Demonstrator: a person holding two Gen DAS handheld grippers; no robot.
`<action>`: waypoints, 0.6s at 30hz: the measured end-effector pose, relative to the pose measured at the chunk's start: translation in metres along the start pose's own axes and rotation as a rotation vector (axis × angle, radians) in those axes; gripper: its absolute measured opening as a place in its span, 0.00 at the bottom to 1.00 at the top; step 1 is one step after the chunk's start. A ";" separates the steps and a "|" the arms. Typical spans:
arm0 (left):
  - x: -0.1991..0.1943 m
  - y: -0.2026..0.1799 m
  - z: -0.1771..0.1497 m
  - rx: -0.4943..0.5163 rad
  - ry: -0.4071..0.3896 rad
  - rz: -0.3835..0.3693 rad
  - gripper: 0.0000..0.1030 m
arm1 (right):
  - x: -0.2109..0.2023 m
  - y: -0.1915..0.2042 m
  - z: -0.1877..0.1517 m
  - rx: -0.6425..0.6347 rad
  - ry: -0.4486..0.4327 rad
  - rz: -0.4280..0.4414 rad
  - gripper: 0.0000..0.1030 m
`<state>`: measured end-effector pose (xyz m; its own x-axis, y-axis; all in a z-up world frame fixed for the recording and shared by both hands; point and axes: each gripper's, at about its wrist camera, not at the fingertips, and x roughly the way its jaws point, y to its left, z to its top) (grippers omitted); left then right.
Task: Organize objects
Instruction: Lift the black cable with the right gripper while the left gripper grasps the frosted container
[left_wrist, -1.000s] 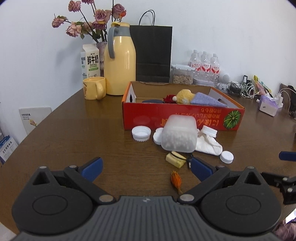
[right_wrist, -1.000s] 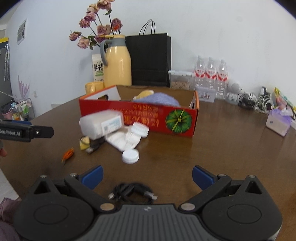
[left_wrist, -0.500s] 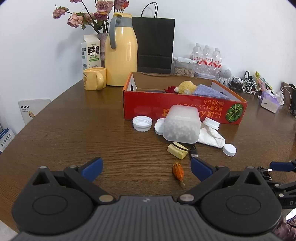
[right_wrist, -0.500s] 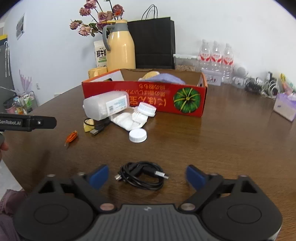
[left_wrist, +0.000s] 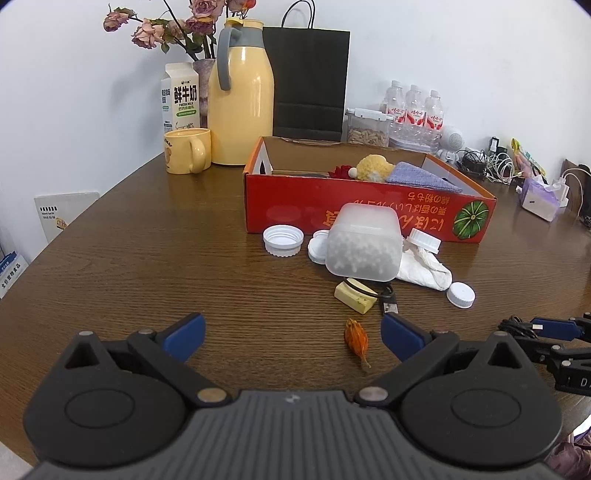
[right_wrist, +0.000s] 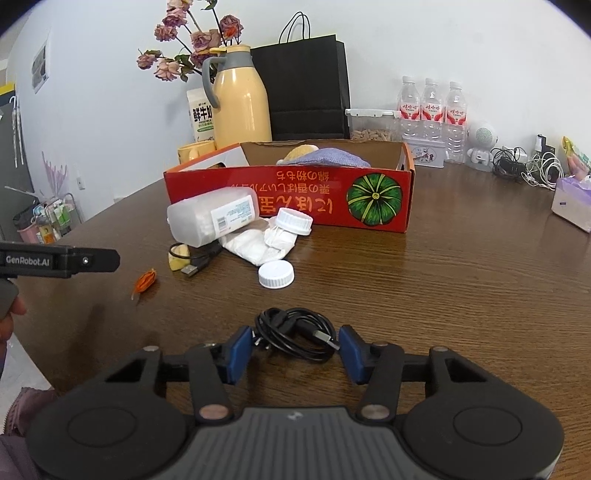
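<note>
A coiled black cable lies on the brown table between the blue pads of my right gripper. Its jaws are closing, and both pads touch the coil's sides and squeeze it narrower. The left wrist view shows that gripper at the right edge. My left gripper hovers open above the table with nothing in it; an orange dried flower lies just inside its right finger. The red cardboard box stands behind, holding a purple cloth and a yellow plush.
In front of the box lie a frosted plastic container, white caps, a white cloth, a yellow block and a USB plug. A yellow jug, mug, milk carton, black bag and water bottles line the back.
My right gripper has come forward over the black cable, and its jaws have narrowed from wide open until the pads touch the coil. The left gripper has stayed about where it was, open.
</note>
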<state>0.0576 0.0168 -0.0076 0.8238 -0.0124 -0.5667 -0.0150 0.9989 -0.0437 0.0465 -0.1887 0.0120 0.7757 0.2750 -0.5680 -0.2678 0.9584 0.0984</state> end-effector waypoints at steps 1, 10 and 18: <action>0.001 0.000 0.001 0.001 0.000 0.000 1.00 | 0.000 -0.001 0.001 0.003 -0.003 0.000 0.47; 0.010 -0.007 0.009 0.024 -0.009 0.002 1.00 | 0.005 -0.006 0.010 0.001 -0.029 -0.001 0.47; 0.026 -0.020 0.025 0.062 -0.031 -0.011 1.00 | 0.015 -0.009 0.027 -0.008 -0.059 0.002 0.46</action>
<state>0.0933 -0.0022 -0.0012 0.8407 -0.0229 -0.5411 0.0286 0.9996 0.0022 0.0760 -0.1911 0.0241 0.8074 0.2816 -0.5184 -0.2742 0.9572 0.0930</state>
